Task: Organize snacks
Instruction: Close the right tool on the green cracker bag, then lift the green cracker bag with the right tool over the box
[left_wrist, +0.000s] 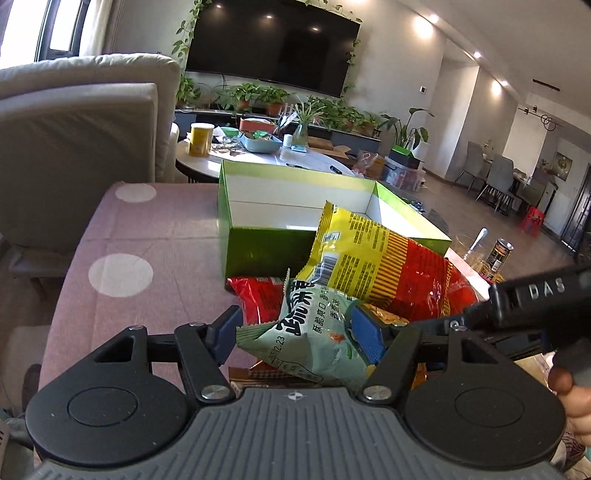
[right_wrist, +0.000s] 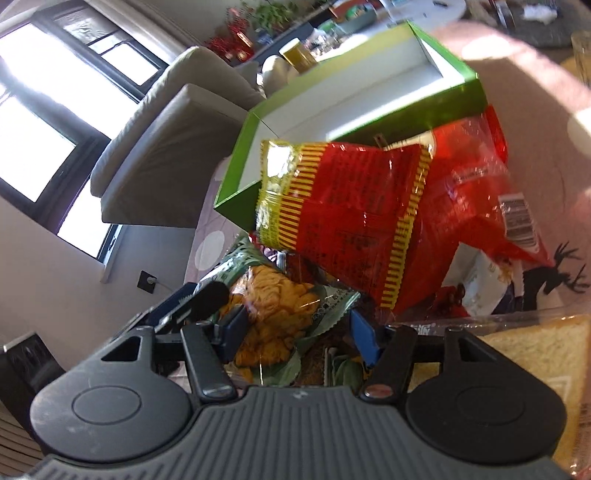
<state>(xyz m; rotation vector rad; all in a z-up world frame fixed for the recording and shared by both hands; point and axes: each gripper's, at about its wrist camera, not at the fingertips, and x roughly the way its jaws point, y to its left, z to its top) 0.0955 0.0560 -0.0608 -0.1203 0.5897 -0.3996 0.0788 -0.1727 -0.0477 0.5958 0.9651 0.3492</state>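
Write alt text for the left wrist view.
The left gripper closes on a pale green snack packet above a pile of snacks. Behind stands an open green box on a pink dotted tablecloth, a yellow-and-red bag leaning against it.

A pink cloth (left_wrist: 155, 236) with white dots covers the worktop. Behind it stands a grey sofa (left_wrist: 74, 147), and the right wrist view shows the sofa beside a bright window (right_wrist: 40, 122). On the far wall hangs a big dark television (left_wrist: 273, 44) with green vines around it, and a row of potted plants (left_wrist: 258, 96) stands below it. A round white table (left_wrist: 258, 158) carries a yellow cup (left_wrist: 201, 138) and a blue basket (left_wrist: 260, 142). Far right are grey dining chairs (left_wrist: 495, 177), a red stool (left_wrist: 533, 219) and a dark can (left_wrist: 498, 254).
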